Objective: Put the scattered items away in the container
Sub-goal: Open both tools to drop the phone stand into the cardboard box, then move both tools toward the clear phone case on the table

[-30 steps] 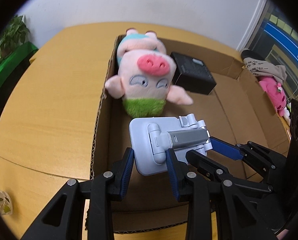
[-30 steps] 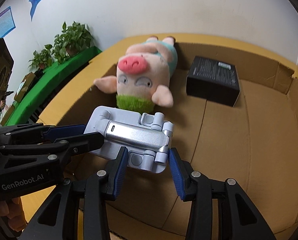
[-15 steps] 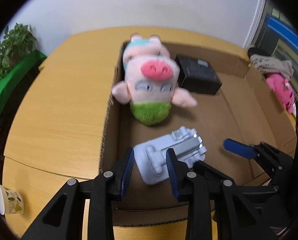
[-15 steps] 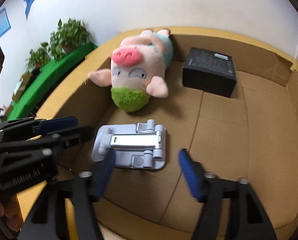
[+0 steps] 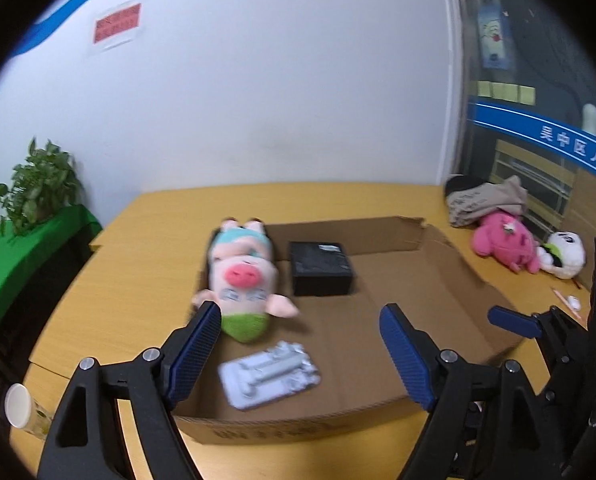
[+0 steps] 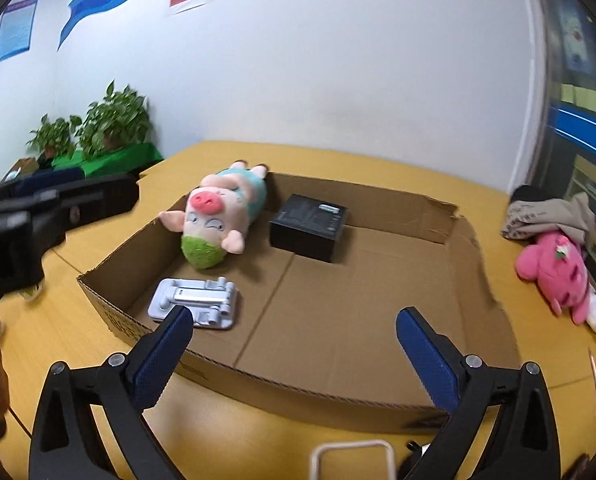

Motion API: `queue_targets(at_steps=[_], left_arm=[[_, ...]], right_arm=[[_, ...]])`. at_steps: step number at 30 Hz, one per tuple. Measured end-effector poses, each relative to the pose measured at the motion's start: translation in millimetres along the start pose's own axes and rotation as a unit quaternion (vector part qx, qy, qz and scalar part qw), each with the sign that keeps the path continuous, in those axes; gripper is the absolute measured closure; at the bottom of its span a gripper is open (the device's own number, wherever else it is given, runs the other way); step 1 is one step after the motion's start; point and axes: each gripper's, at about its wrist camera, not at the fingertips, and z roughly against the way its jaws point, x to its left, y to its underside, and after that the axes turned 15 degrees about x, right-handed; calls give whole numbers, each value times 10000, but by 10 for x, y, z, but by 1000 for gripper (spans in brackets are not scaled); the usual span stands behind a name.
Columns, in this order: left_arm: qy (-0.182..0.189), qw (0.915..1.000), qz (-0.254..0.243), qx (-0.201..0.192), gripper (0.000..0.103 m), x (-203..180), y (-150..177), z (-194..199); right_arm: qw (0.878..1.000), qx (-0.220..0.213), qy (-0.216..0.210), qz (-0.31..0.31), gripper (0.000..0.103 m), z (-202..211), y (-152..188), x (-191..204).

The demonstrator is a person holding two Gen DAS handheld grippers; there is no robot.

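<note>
The wooden surface [image 6: 234, 432] carries a shallow cardboard box [image 6: 338, 394], open at the top, in the middle of the scene. Inside it, against the far left wall, a plush pig [image 6: 218, 216] lies on its back with its green end toward the near side. Just right of the pig, at the far side of the box floor, sits a black box [image 6: 310, 226]. A grey folding stand [image 6: 196, 300] lies flat in the near left corner of the cardboard box, apart from the pig.

On the surface, far right of the box, lie a pink plush toy [image 6: 554, 276] and a bundle of beige cloth [image 6: 550, 212]. A paper cup [image 5: 20, 406] lies at the near left edge.

The left tool [image 5: 300, 354] and the right tool [image 6: 294, 354] hover over the box's near side, jaws opening wide and holding nothing.
</note>
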Motion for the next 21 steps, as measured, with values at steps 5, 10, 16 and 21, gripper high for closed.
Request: queue_targets(at_steps=[5, 10, 16, 21], left_arm=[[170, 9997, 105, 144, 22, -134, 43, -29], [197, 9995, 94, 215, 22, -243, 115, -29], [272, 9990, 122, 321, 22, -329, 171, -30], [342, 9987, 158, 341, 22, -349, 183, -19]], right_arm=[[9999, -60, 42, -138, 0, 177, 140, -178], [9997, -86, 41, -236, 0, 241, 233, -307], [9995, -112, 6, -307, 0, 295, 294, -374], [9994, -144, -12, -309, 0, 310, 324, -383]])
